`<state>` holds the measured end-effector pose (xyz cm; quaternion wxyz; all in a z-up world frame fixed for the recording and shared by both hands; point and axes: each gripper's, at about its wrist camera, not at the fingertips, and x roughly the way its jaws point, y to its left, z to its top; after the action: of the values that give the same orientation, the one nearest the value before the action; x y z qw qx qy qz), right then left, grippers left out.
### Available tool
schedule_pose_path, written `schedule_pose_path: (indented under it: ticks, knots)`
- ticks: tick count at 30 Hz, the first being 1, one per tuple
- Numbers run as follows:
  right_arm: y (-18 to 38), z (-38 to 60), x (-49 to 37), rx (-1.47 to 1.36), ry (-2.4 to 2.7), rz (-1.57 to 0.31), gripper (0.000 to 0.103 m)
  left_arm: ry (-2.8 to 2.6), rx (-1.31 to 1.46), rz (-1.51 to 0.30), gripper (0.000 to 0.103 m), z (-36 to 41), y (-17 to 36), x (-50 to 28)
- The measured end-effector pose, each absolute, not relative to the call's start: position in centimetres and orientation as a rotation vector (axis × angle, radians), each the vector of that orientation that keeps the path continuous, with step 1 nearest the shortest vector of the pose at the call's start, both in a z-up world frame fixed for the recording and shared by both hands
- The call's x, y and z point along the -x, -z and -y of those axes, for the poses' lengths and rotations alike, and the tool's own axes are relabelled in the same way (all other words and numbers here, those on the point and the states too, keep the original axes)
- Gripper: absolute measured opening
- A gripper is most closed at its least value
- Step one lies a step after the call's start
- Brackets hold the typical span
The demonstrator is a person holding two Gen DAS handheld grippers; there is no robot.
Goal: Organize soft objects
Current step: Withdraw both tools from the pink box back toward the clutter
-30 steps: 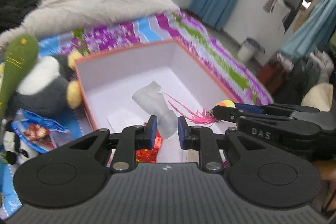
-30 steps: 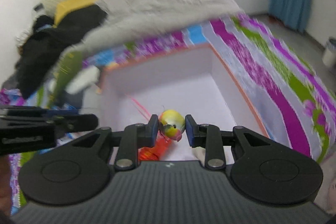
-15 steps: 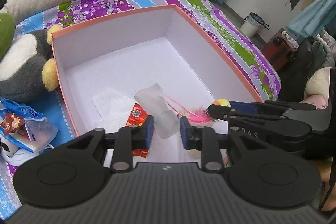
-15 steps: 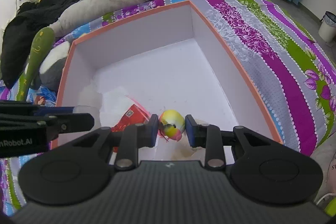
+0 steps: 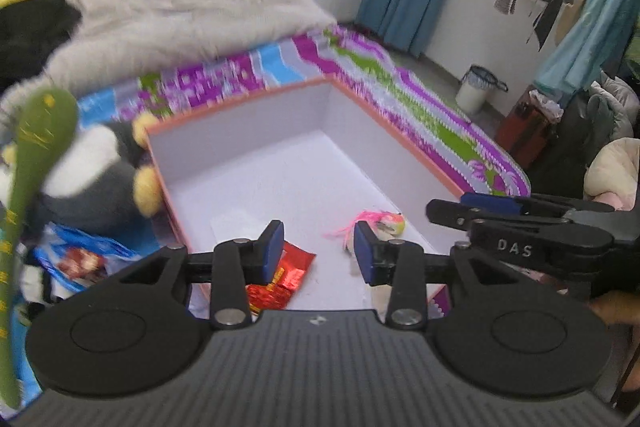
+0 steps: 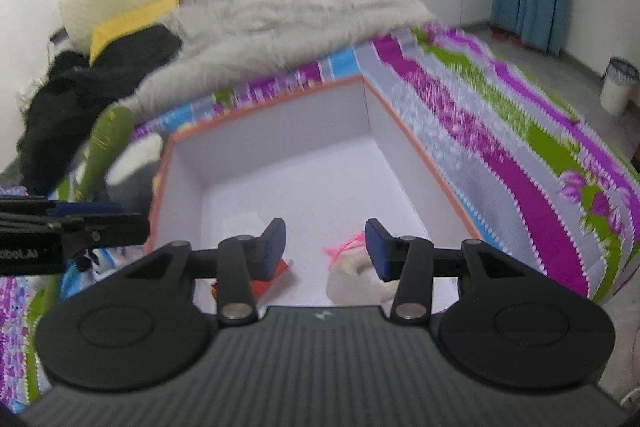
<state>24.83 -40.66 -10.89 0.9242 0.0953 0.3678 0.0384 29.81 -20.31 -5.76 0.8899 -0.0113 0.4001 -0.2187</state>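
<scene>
An orange-rimmed white box (image 5: 400, 143) (image 6: 420, 155) lies on the striped bedspread. Inside it lie a small yellow bird toy with pink feathers (image 5: 380, 221), a red foil packet (image 5: 280, 281) (image 6: 276, 273) and a pale soft lump (image 6: 352, 281) with pink feathers beside it. My left gripper (image 5: 318, 251) is open and empty above the box's near end. My right gripper (image 6: 326, 247) is open and empty over the box; it shows from the side in the left wrist view (image 5: 520, 223).
A grey-and-white penguin plush (image 5: 92, 179) and a green plush club (image 5: 36, 155) lie left of the box, with a blue snack bag (image 5: 80, 255) nearby. A grey blanket (image 6: 280, 23) and black clothes (image 6: 88, 79) cover the bed's far end. A bin (image 5: 478, 87) stands on the floor.
Both grippers opened. The left let go of the pale soft piece and the right let go of the bird toy; both now lie in the box. Both views are blurred by movement.
</scene>
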Motion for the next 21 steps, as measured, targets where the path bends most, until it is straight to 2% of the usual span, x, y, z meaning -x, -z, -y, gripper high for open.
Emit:
schedule_pose_path:
  ticks: [15,21]
  knots:
    - [6.3,36.4,-16.0,-0.144,-0.132,-0.527,0.047,0.388,0.029,-0.604,0.047,14.3,1.3,-18.9]
    - [5.5,33.9,-13.6,-0.155,-0.185,-0.506,0.047,0.351,0.103,-0.594,0.048,10.5,1.3,-15.0]
